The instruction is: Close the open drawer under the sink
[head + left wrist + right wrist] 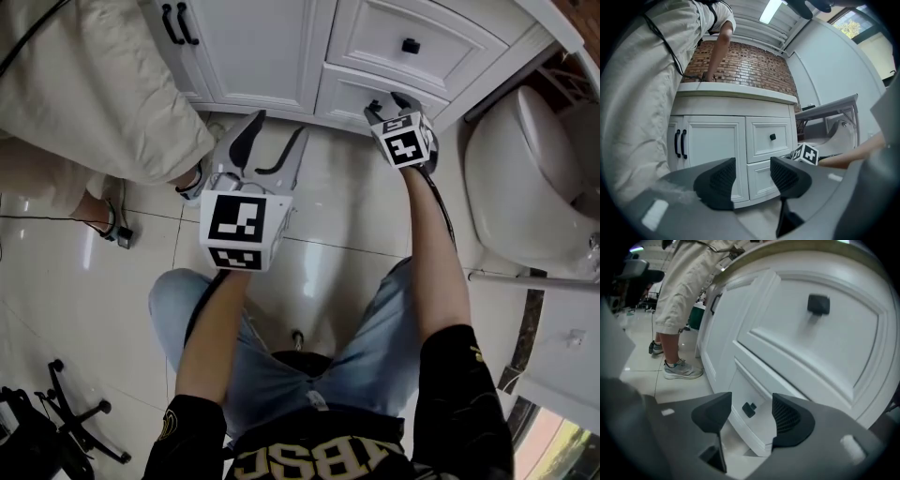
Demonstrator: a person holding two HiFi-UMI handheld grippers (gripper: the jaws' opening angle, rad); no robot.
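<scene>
- Fingers of your left gripper (279, 131) stand parted and empty, back from the cabinet (253, 47).
- Lower drawer (738, 390) looks nearly flush; your right gripper (389, 105) holds its fingers apart, empty, before the knob (748, 409). Snag it and the drawer could slide out.

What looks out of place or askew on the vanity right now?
Nothing stands out. The upper drawer and lower drawer both look flush with the vanity front in the left gripper view. The right tool is open, with the lower knob seen between its jaws, untouched.
</scene>
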